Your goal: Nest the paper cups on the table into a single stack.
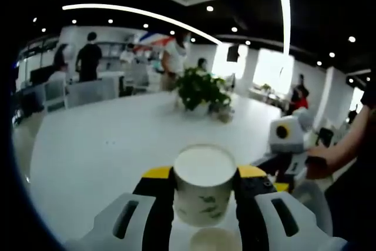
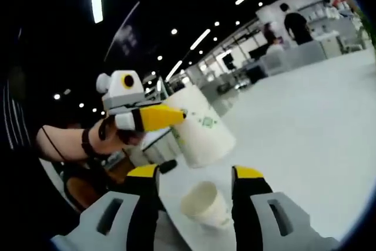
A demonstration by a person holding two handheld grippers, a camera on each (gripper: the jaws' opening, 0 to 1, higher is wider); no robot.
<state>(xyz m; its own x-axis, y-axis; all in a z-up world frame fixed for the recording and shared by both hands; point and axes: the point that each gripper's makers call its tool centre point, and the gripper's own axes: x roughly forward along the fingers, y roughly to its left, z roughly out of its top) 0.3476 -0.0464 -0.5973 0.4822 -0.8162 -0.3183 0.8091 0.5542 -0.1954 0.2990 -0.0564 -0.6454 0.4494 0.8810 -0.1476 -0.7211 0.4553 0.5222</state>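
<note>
My left gripper [image 1: 204, 176] is shut on a white paper cup [image 1: 204, 187] with a green print and holds it above the white table [image 1: 100, 145]. In the right gripper view that cup [image 2: 202, 130] hangs tilted, with one yellow finger [image 2: 157, 117] of the left gripper against its side. A second, smaller-looking paper cup [image 2: 204, 205] stands mouth up on the table just below it. It sits between the jaws of my right gripper [image 2: 195, 173], which stand open and apart from it. The same lower cup [image 1: 216, 240] shows under the held one. The right gripper [image 1: 276, 171] comes in from the right.
A potted plant [image 1: 200, 91] stands mid-table beyond the cups. A person's hand [image 1: 320, 166] holds the right gripper, and a hand and forearm [image 2: 76, 142] hold the left one. Several people and chairs are at the far side of the room.
</note>
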